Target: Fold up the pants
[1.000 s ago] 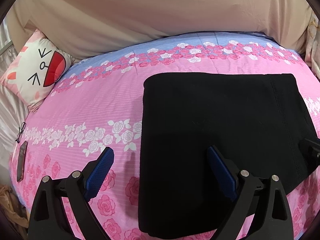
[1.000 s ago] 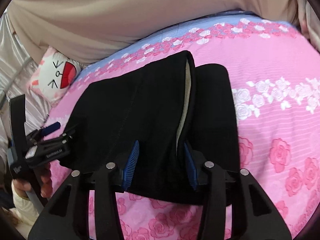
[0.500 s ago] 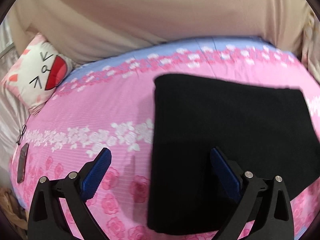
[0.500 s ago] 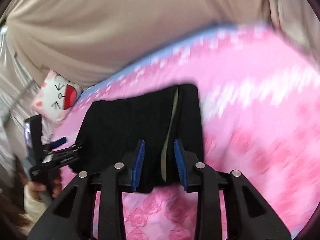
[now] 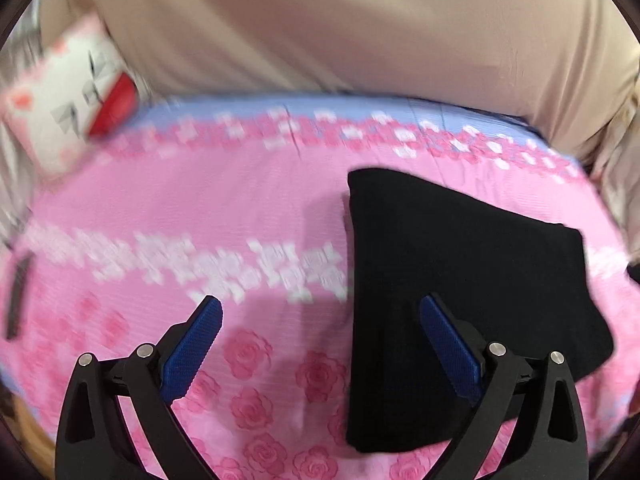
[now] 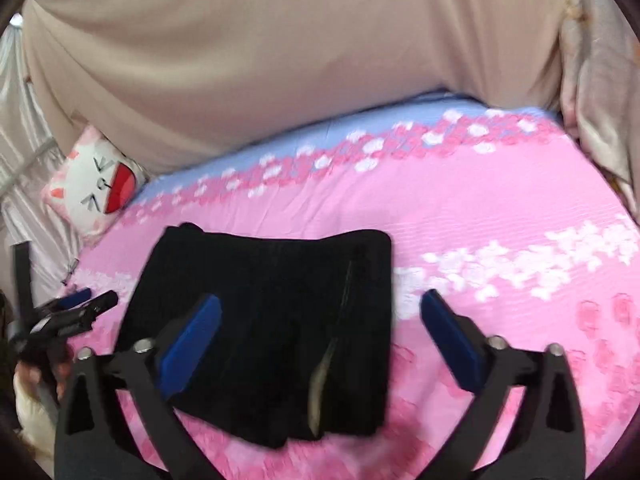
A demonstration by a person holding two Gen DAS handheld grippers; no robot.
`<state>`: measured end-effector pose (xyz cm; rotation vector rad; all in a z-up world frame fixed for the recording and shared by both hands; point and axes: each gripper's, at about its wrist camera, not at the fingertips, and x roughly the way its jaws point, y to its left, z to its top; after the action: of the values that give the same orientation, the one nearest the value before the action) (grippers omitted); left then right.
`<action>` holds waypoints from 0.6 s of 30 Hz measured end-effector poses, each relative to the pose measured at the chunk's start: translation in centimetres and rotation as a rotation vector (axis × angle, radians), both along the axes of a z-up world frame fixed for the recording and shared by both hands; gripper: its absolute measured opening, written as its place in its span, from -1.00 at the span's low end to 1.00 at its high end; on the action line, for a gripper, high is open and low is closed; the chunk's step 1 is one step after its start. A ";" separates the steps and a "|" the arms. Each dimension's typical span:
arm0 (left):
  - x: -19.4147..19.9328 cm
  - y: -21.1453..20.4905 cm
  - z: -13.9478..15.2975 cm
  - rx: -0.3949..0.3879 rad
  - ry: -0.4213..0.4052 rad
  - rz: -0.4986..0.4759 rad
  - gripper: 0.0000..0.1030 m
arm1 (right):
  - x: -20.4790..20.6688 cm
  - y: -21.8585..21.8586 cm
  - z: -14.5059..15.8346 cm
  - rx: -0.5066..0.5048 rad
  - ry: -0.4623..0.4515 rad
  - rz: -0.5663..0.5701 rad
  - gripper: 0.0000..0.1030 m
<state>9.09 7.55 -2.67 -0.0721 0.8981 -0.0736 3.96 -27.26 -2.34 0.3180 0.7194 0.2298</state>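
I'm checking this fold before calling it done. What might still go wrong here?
The black pants lie folded on the pink bedsheet, both grippers open. A pale inner layer gapes at the near right edge, so the fold may spring open. The open right gripper hangs above them and might snag that edge.

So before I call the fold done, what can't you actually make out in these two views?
- Pants, left wrist view: near edge hidden behind the open left gripper.
- Pants, right wrist view: pale strip in the fold is too blurred to identify; the right gripper is open.
- Dark object at the bed's left edge, left wrist view: motion-blurred, unidentifiable.
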 end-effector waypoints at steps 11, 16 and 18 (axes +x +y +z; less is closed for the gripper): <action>3.6 -1.6 -4.6 -0.252 0.282 -0.192 0.89 | 1.4 -2.5 -6.4 0.314 0.220 0.103 0.91; 5.7 -5.3 -4.8 -0.200 0.260 -0.287 0.88 | 4.4 -0.2 -6.4 0.308 0.218 0.157 0.91; 6.7 -6.1 -4.9 -0.184 0.258 -0.279 0.90 | 5.4 0.3 -6.3 0.303 0.216 0.161 0.91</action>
<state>15.77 1.47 -7.52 -0.1292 1.1535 -0.4150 9.40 -26.99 -8.64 0.5808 0.9263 0.4643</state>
